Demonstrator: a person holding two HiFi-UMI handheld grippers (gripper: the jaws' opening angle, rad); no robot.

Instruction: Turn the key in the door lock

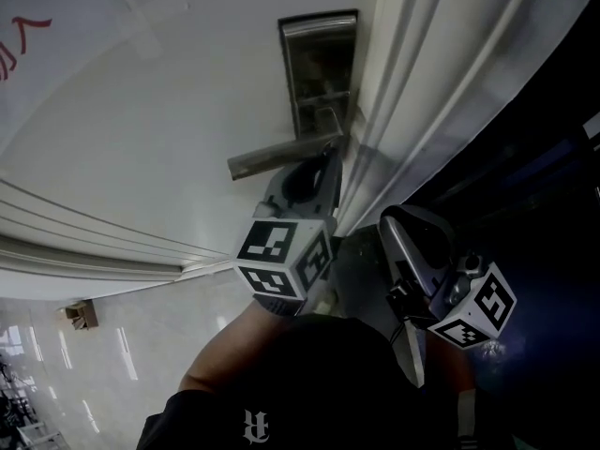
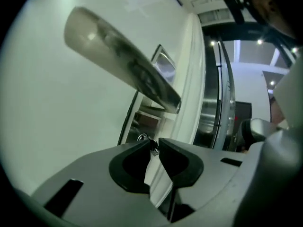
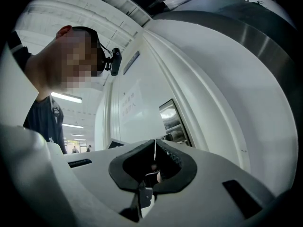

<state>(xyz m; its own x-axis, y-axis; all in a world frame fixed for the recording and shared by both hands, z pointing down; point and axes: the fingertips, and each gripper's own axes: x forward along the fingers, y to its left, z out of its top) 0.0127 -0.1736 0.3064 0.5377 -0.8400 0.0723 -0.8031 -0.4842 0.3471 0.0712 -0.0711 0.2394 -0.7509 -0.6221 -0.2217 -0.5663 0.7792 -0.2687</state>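
Left gripper (image 2: 155,144) pinches the key (image 2: 154,151) at mid-frame, below the lever handle (image 2: 124,64). Right gripper (image 3: 155,143): jaws pressed together, empty.

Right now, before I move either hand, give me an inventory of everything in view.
door: one, white, fills the left and middle of the head view
lock plate: one, silver metal, upright near the door's edge
lever handle: one, silver, sticks out leftward from the lock plate
key: one, small and metallic, below the lever handle
door frame: one, white, right of the lock plate
sheet with red writing: one, on the door at top left
brown box: one, on the glossy floor at lower left
left gripper: one, grey, jaws closed on the key
right gripper: one, grey, jaws together and empty, lower right of the lock plate
dark sleeve: one, bottom of the head view
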